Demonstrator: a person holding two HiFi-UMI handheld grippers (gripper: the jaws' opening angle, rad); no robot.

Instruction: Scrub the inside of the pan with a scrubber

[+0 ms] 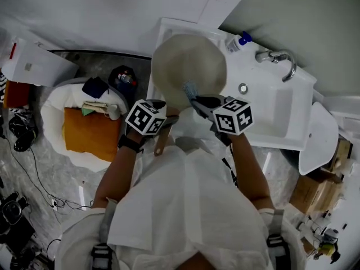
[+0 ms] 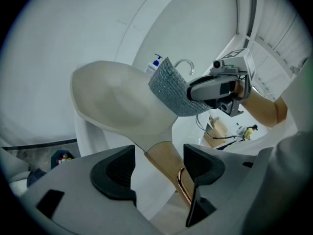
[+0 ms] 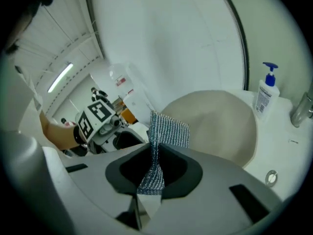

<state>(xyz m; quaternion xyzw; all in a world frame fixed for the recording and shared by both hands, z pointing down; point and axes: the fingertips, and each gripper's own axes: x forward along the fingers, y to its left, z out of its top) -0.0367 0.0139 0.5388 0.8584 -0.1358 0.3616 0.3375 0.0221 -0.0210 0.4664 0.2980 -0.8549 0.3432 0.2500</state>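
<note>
Over the white ceramic sink [image 1: 284, 114], one chrome tap [image 1: 279, 58] and one white pump bottle with a blue top [image 1: 237, 42] stand behind the single round, smooth beige pan [image 1: 188, 61], which is tilted on edge. The left gripper [image 2: 159, 169] clamps its wooden handle [image 2: 167, 159]. The right gripper [image 3: 154, 173] pinches one silvery woven-mesh scrubber [image 3: 168, 129], held at the pan's rim.

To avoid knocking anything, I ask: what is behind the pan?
A pump bottle stands behind the pan on the white sink, with the faucet beside it. The pan covers the surface directly behind it.
</note>
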